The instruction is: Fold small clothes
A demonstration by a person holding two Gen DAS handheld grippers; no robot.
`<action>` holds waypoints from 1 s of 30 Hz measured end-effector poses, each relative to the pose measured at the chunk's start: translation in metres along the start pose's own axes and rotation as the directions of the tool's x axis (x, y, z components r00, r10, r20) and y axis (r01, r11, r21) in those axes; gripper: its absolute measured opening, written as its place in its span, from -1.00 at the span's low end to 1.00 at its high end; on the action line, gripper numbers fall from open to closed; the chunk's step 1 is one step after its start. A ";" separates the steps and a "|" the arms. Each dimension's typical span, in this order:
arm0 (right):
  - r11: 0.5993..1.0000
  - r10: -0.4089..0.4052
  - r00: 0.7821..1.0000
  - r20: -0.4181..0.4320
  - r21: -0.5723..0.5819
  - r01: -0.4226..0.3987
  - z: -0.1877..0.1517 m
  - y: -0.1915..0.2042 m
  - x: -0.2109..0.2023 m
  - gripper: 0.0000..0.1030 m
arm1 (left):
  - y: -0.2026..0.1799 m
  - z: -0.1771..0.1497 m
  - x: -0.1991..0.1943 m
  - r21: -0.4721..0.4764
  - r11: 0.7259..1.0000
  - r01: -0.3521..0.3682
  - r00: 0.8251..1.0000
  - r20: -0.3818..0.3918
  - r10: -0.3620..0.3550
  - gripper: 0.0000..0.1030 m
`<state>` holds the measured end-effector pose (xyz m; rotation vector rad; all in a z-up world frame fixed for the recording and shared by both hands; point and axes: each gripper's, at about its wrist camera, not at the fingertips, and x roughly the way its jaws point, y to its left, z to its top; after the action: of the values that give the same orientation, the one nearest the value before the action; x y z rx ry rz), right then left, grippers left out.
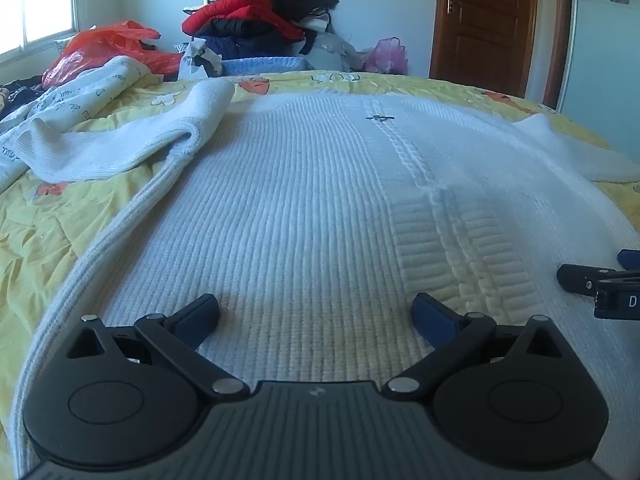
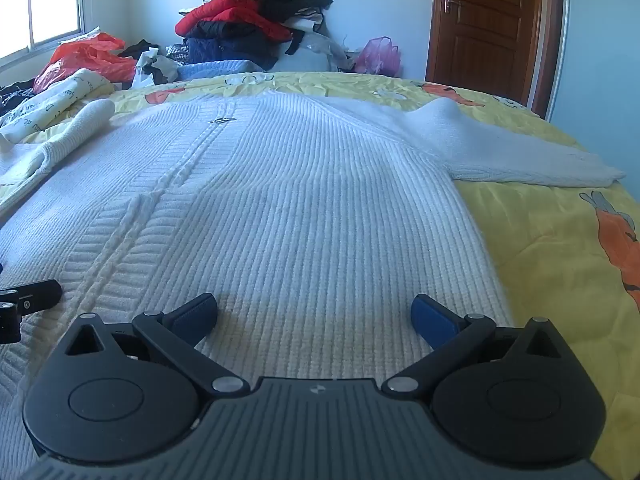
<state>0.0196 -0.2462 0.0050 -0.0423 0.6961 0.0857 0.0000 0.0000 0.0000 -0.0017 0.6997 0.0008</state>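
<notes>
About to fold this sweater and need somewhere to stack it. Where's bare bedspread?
Free: yellow bedspread right of the sweater, below its sleeve. A smaller strip lies left of the sweater. Crowded: far side, clothes pile and orange bag.

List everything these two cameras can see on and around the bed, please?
knit sweater: one, white, spread flat on the bedspread, sleeves out to both sides
bedspread: one, yellow with orange cartoon prints, covering the bed
printed cloth: one, cream with dark lettering, crumpled at far left
plastic bag: one, orange-red, near the window
clothes pile: one heap, red, black and navy, against the far wall
pink bag: one, beside the door
door: one, brown wood, closed
window: one, bright, far left
left gripper: black with blue pads, open over the sweater's hem
right gripper: same colours, open, alongside
</notes>
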 end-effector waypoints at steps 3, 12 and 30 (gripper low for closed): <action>1.000 0.001 1.000 0.001 0.002 -0.001 0.000 0.000 0.000 0.98 | 0.000 0.000 0.000 0.002 1.000 0.000 1.000 -0.002 0.000 1.00; 1.000 0.001 1.000 0.003 0.001 -0.001 -0.001 0.000 -0.001 0.98 | 0.000 0.000 0.000 0.005 1.000 -0.004 1.000 0.003 0.004 1.00; 1.000 0.002 1.000 0.004 0.002 -0.002 -0.001 0.001 -0.001 0.98 | 0.000 0.000 0.000 0.005 1.000 -0.004 1.000 0.005 0.004 1.00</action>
<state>0.0182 -0.2454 0.0050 -0.0398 0.6925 0.0867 0.0001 -0.0002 -0.0001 0.0046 0.6951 0.0033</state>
